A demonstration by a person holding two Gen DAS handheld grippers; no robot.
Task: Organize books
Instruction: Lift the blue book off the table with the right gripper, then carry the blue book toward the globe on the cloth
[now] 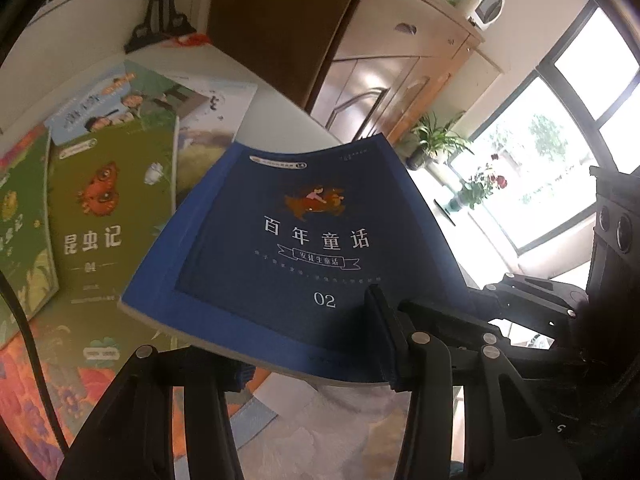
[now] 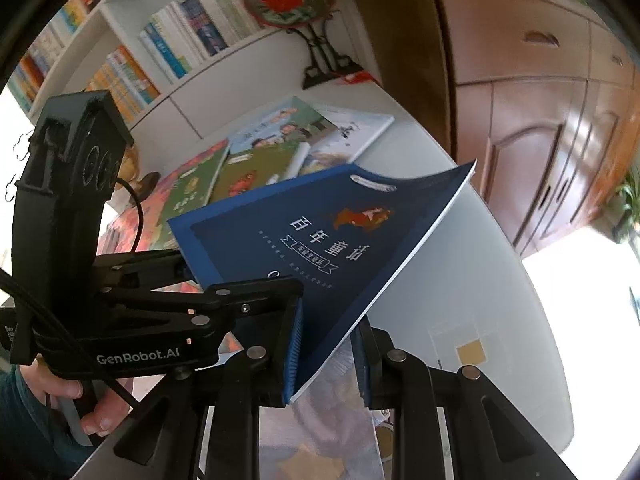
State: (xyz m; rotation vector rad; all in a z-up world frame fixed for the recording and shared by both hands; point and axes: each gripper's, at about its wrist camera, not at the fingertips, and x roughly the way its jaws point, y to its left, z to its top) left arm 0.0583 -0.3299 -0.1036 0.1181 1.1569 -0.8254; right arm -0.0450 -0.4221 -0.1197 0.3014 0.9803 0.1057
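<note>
both grippers, left (image 1: 316,360) and right (image 2: 328,364), are clamped on the blue book's (image 1: 304,240) bottom edge, holding it above the table (image 2: 472,280). it's thin and floppy, so it might sag or slip out.

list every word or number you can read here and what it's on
"百年童话" on the blue book cover
"安徒生童话" on its banner
"02" low on that cover
"昆虫记" and "04" on the green book
"GenRobot.AI" on the left tongs
The blue book's small subtitle, the other covers and the shelf spines are too blurred.
</note>
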